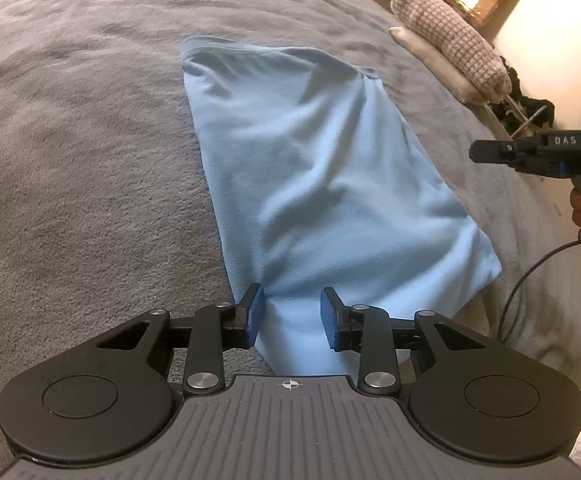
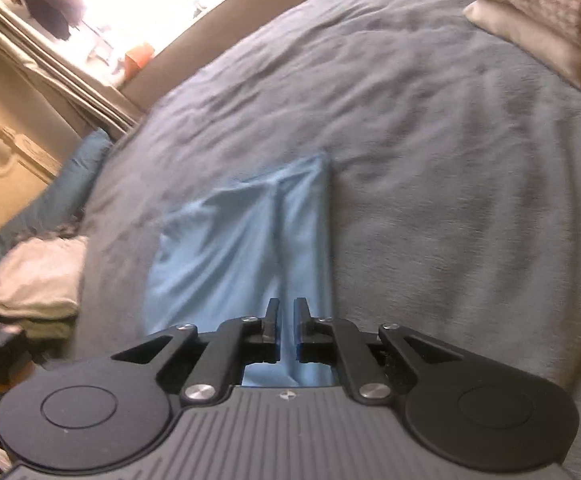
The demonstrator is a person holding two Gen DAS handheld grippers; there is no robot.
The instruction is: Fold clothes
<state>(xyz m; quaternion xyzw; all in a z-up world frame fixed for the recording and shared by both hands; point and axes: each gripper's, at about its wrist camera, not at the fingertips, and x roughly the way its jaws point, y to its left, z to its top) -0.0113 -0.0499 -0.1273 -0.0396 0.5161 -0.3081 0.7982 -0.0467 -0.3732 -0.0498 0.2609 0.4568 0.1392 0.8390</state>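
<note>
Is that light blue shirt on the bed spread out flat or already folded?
Folded: the blue shirt lies as a narrow doubled strip on the grey blanket.

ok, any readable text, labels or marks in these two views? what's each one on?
"DAS": white letters on the black body of the right gripper, seen from the left wrist view.
Crosshair mark, no letters: on the ribbed grey plate behind the left gripper's fingers; the same mark on the right one's plate.
No other text is visible.

Your left gripper [image 1: 292,316] sits low centre of its frame, jaws parted. Your right gripper [image 2: 287,328] shows only a narrow slit between its pads.
</note>
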